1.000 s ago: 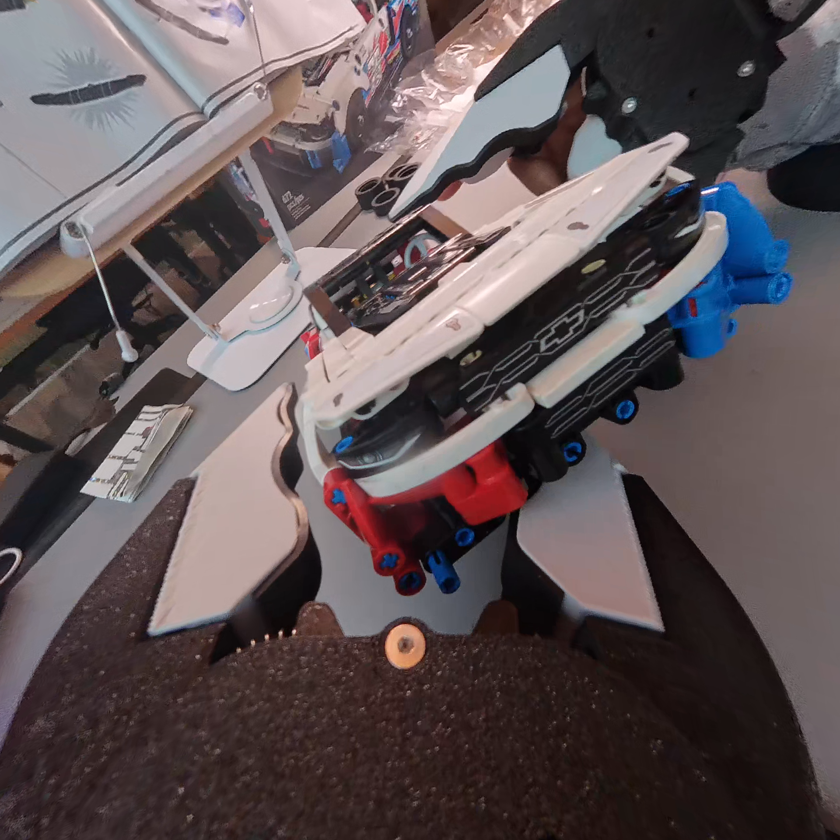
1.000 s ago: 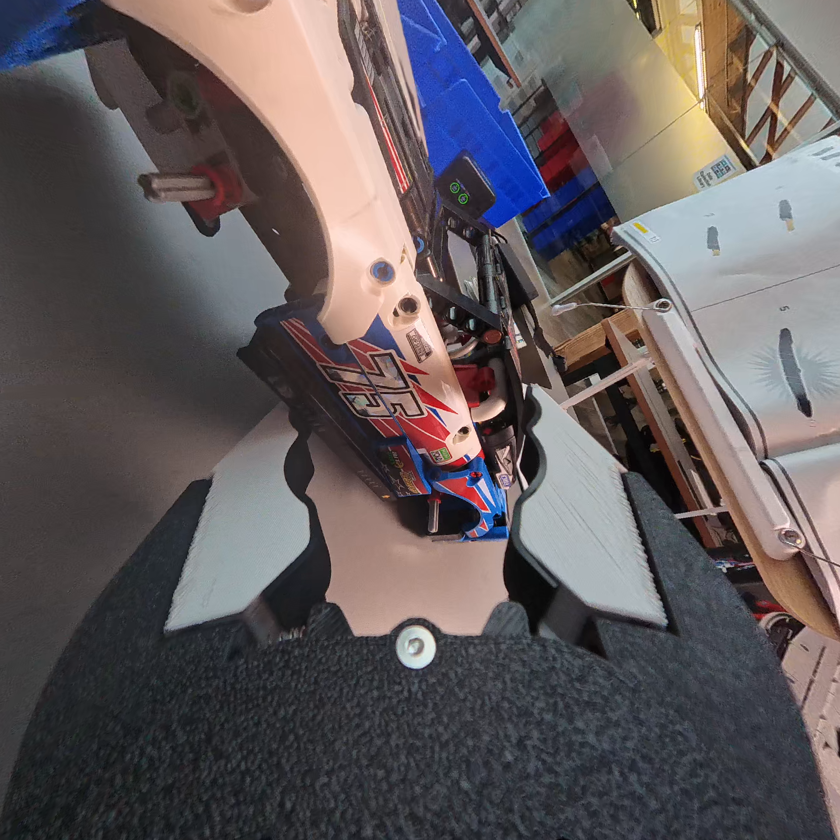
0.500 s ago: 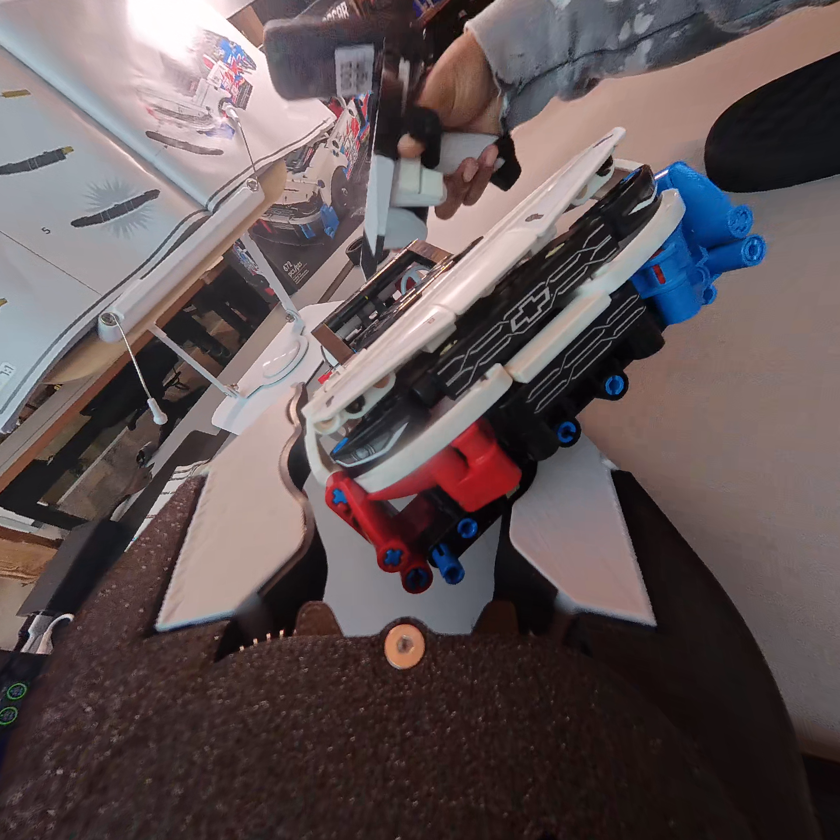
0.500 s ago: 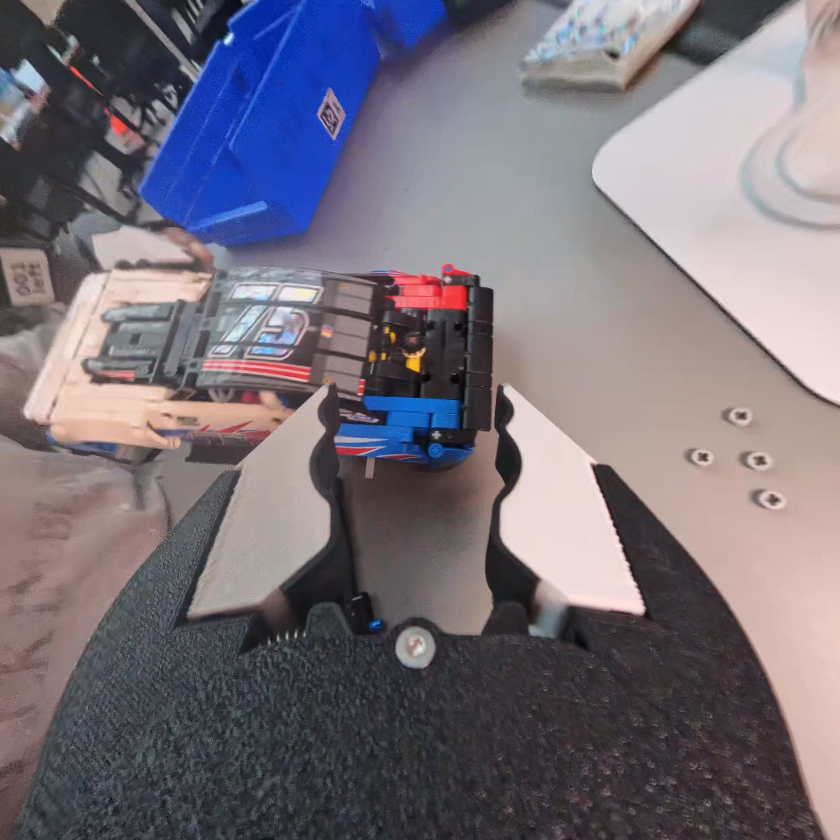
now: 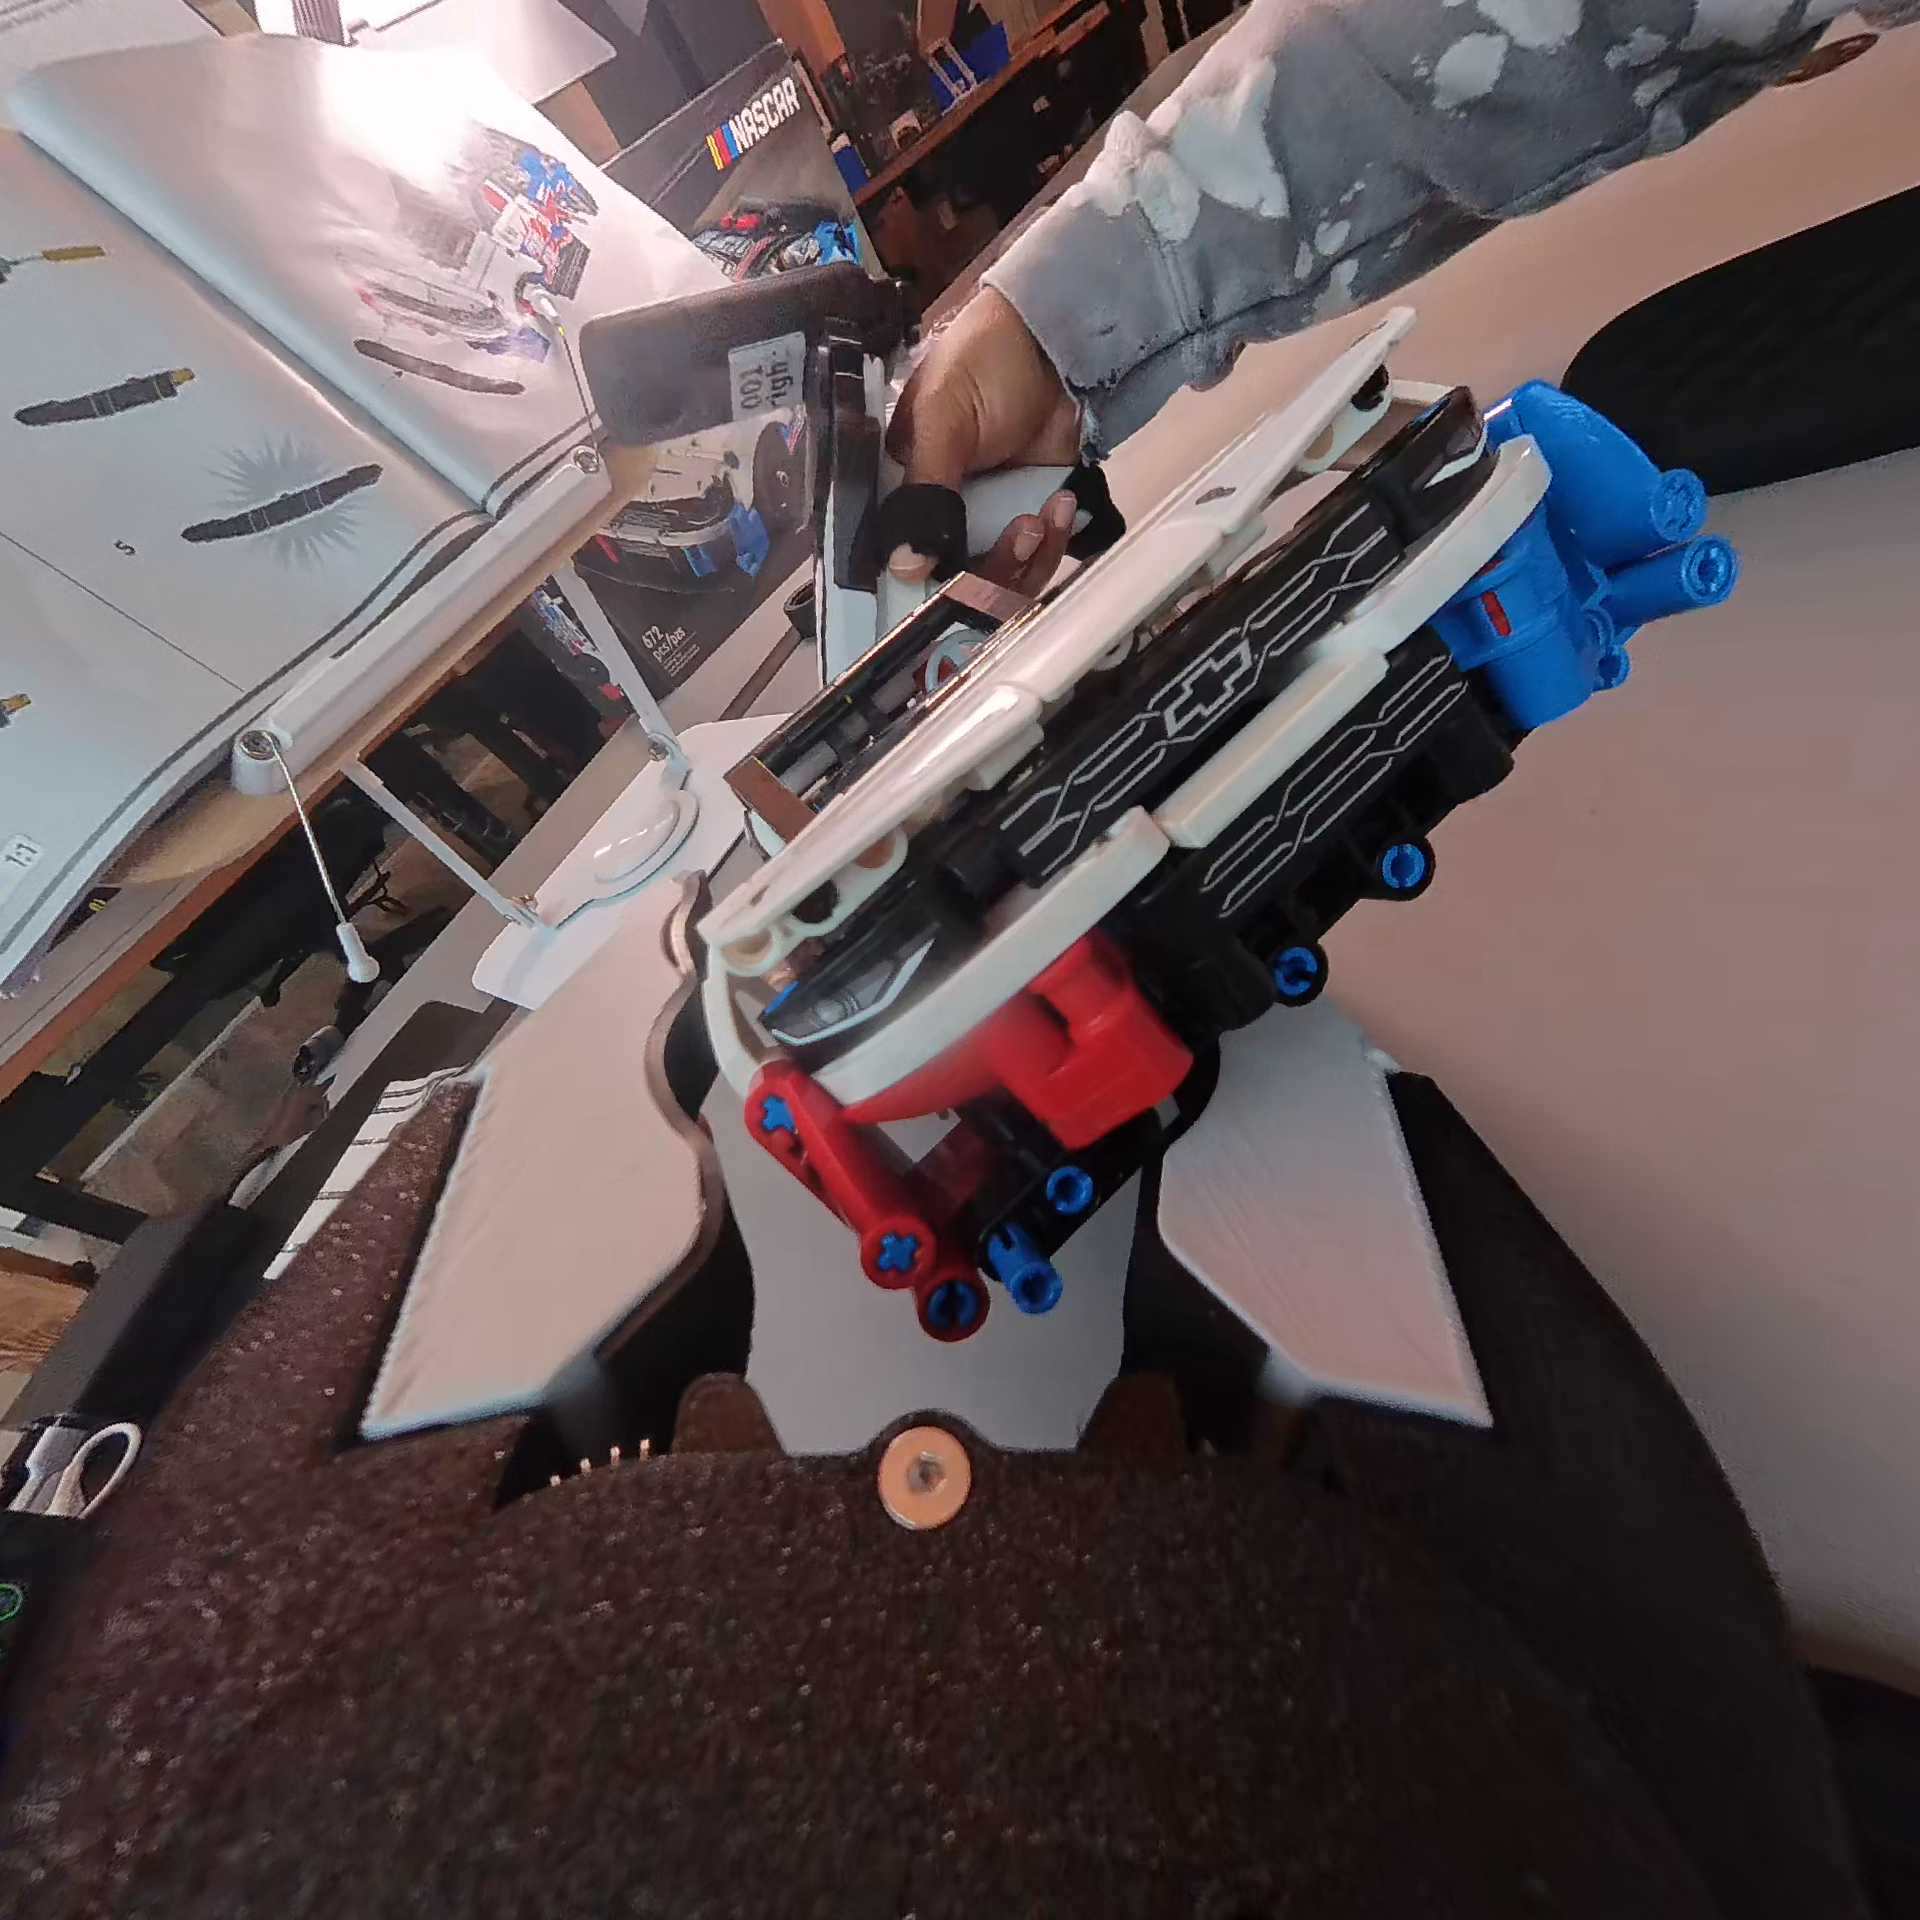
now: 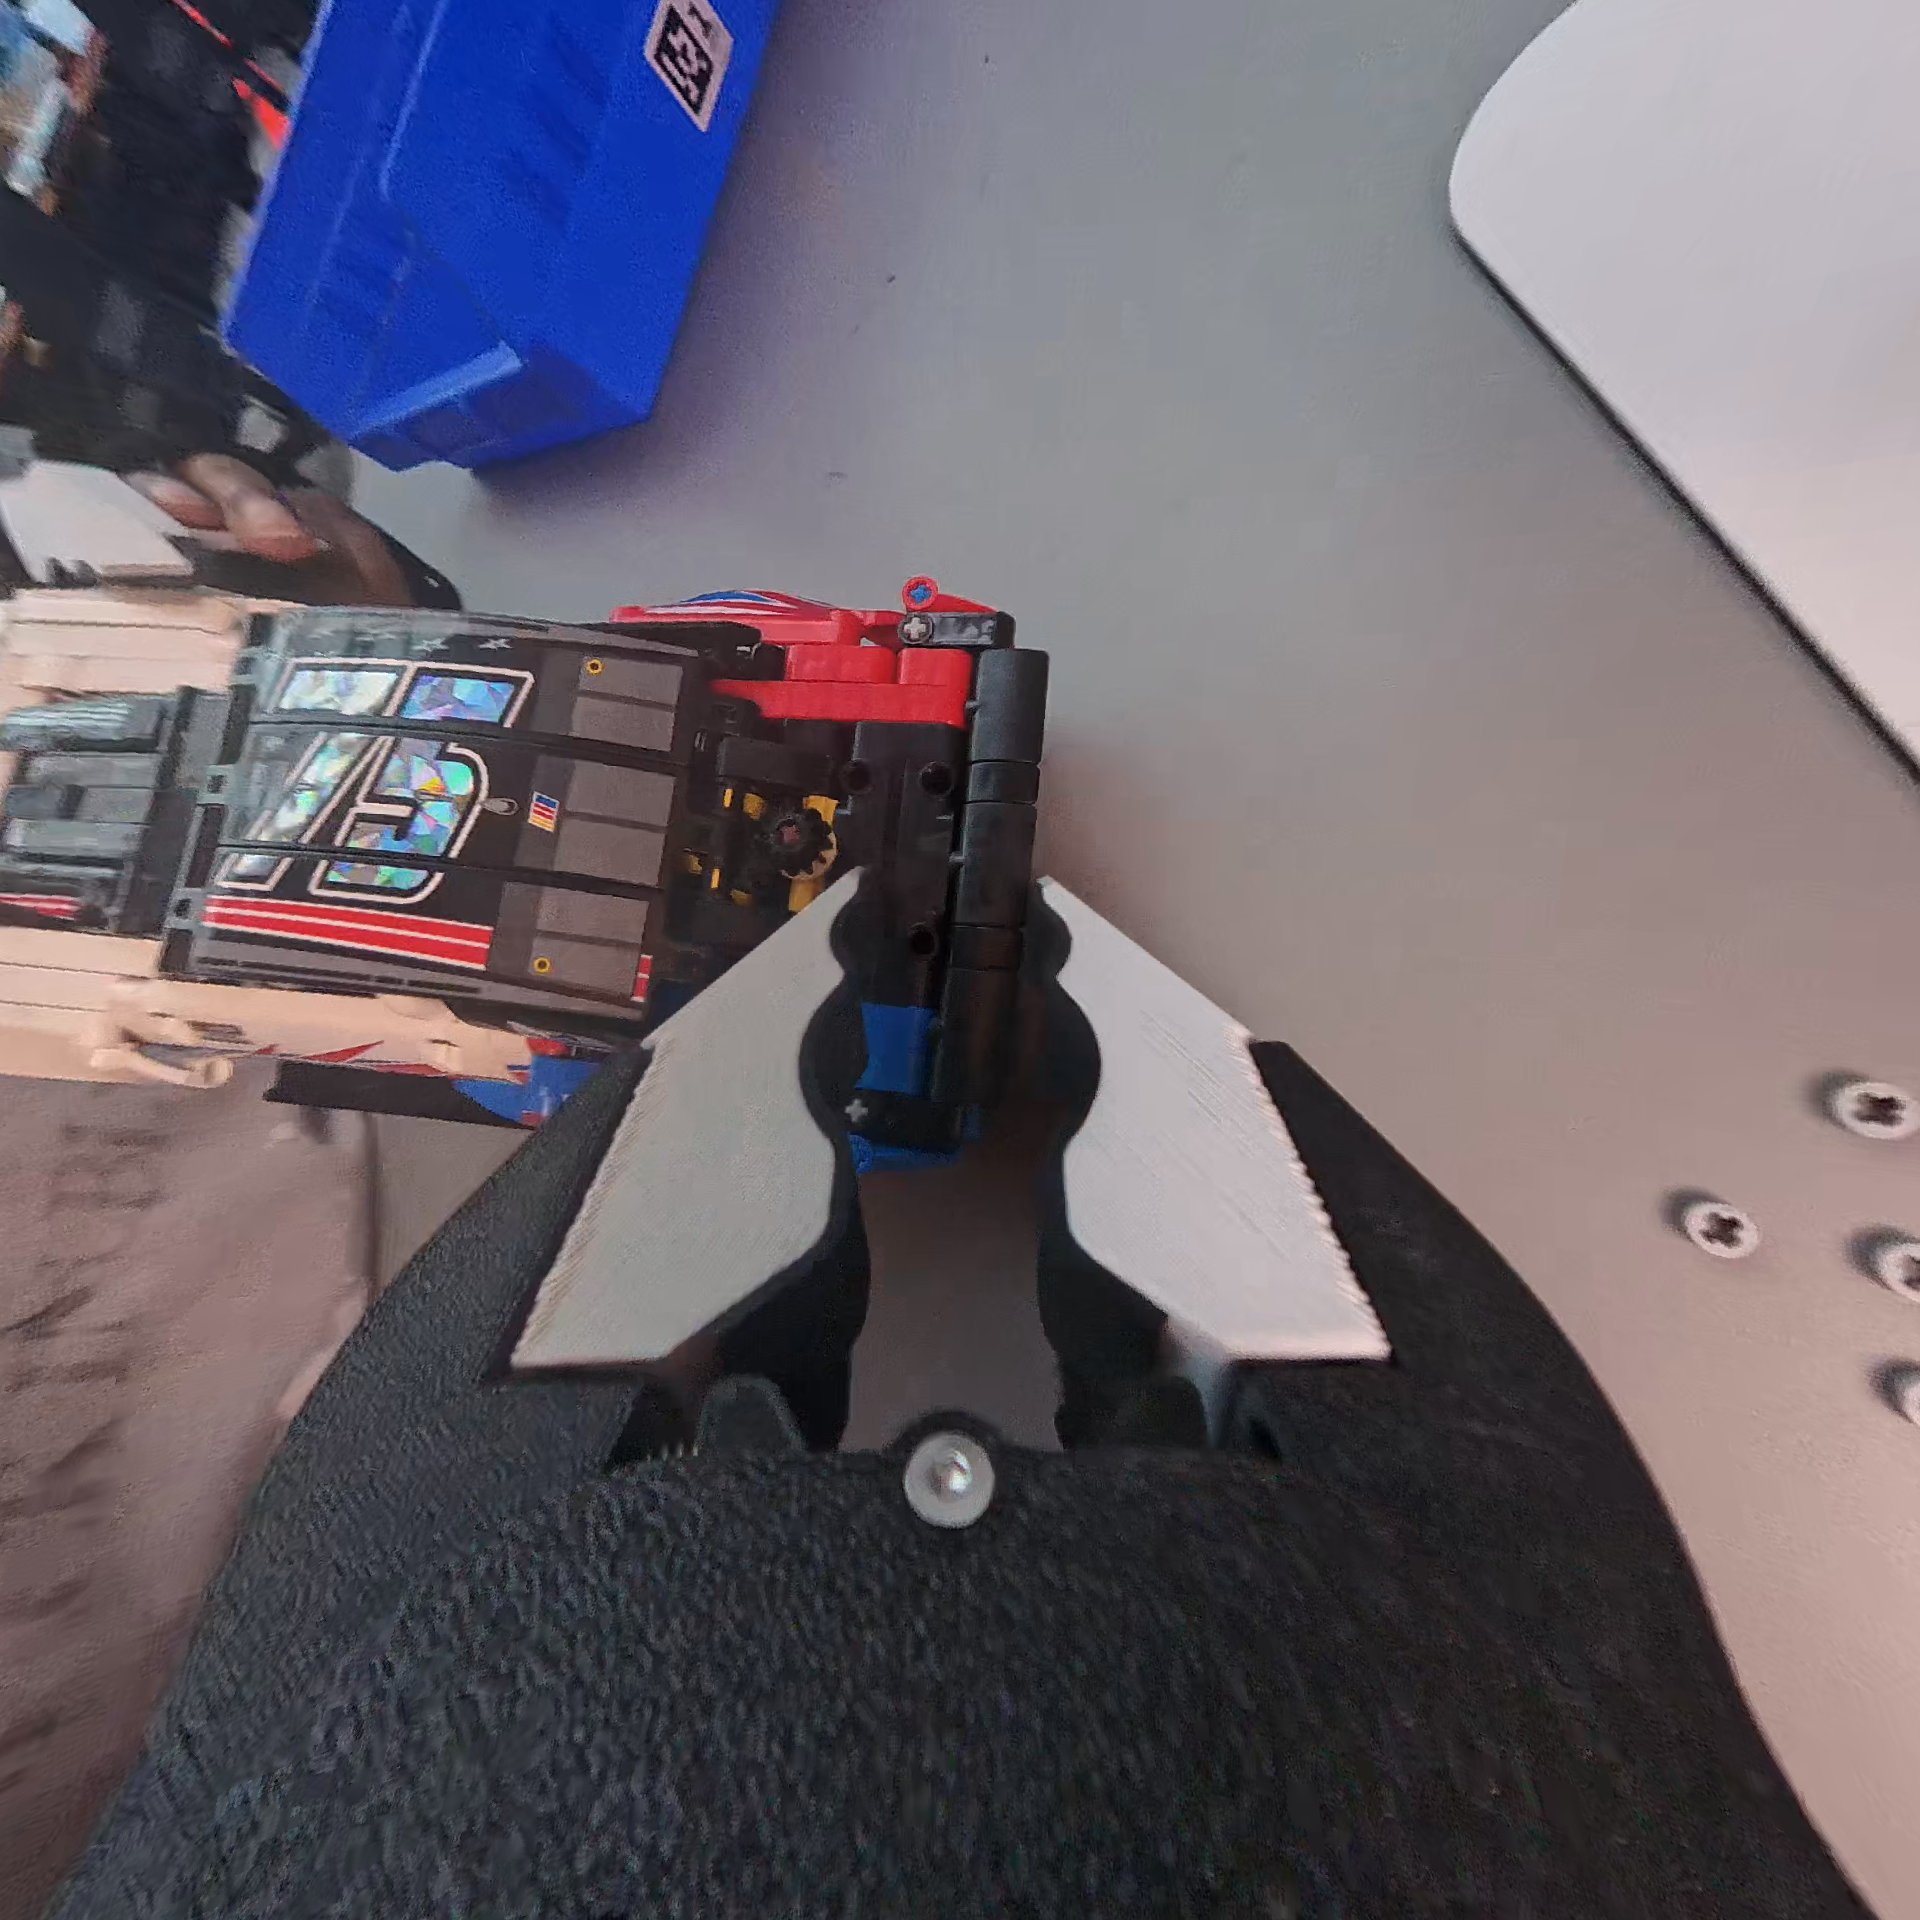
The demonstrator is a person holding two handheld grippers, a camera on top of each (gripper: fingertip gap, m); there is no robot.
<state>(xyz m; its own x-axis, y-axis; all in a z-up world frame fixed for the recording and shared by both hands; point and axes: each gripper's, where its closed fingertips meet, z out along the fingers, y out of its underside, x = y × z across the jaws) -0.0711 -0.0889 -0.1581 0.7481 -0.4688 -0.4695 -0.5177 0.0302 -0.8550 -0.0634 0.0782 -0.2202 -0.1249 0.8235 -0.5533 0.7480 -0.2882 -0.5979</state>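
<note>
A toy brick race car [image 5: 1132, 769], white, black, red and blue, is held off the grey table [image 5: 1662, 1039]. My left gripper [image 5: 987, 1029] is shut on its front end, with the grille and red underside between the fingers [image 5: 561, 1164]. In the right wrist view the car [image 6: 416, 821] lies roof up, its black rear end facing me. My right gripper [image 6: 948, 914] is shut on that rear end, with one finger [image 6: 727, 1122] on each side. The right gripper [image 5: 852, 488] also shows beyond the car in the left wrist view, held by a hand [image 5: 987, 416].
An open instruction booklet [image 5: 260, 364] rests on a white stand [image 5: 613, 862] to the left, with the set's box [image 5: 707, 582] behind. A blue bin [image 6: 478, 208] sits on the table [image 6: 1247, 520], the stand's white base [image 6: 1714, 312] at right, and several screws [image 6: 1714, 1231] nearby. Some 20 cm of space lies between my two pairs of fingers.
My right gripper swung from the car's side round to its rear end and closed on it. My left gripper kept its hold on the front and tilted slightly.
</note>
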